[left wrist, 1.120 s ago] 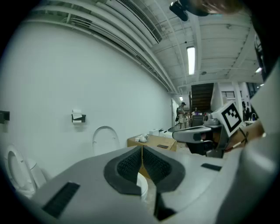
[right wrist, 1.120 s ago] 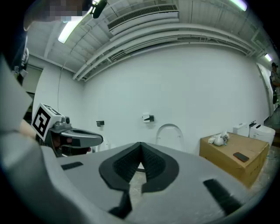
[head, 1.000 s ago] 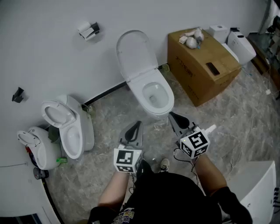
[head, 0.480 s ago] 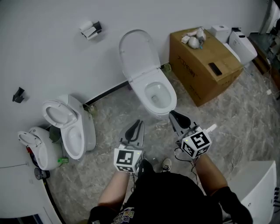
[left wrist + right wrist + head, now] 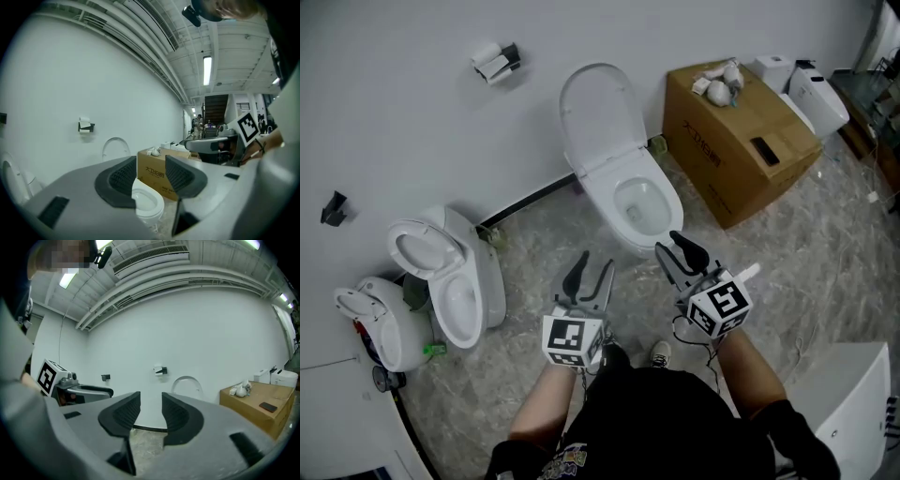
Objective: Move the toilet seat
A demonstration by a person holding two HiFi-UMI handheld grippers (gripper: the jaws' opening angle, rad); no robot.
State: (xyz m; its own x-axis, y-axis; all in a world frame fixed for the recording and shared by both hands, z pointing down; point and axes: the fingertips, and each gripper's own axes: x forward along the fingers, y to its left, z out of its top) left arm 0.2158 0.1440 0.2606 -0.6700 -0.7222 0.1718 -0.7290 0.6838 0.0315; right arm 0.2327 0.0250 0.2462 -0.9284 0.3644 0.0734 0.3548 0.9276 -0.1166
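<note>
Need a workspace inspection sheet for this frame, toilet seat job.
Surface: grey marbled floor.
Job's things: middle toilet, lid raised against the wall.
Clutter: second toilet at left, cardboard box at right, white items on it.
Grippers: left gripper and right gripper both opening, nothing between the jaws, short of the toilet.
Cables: dark line along the wall base, cable or pipe unclear.
Surroundings: white wall, toilet roll holder.
</note>
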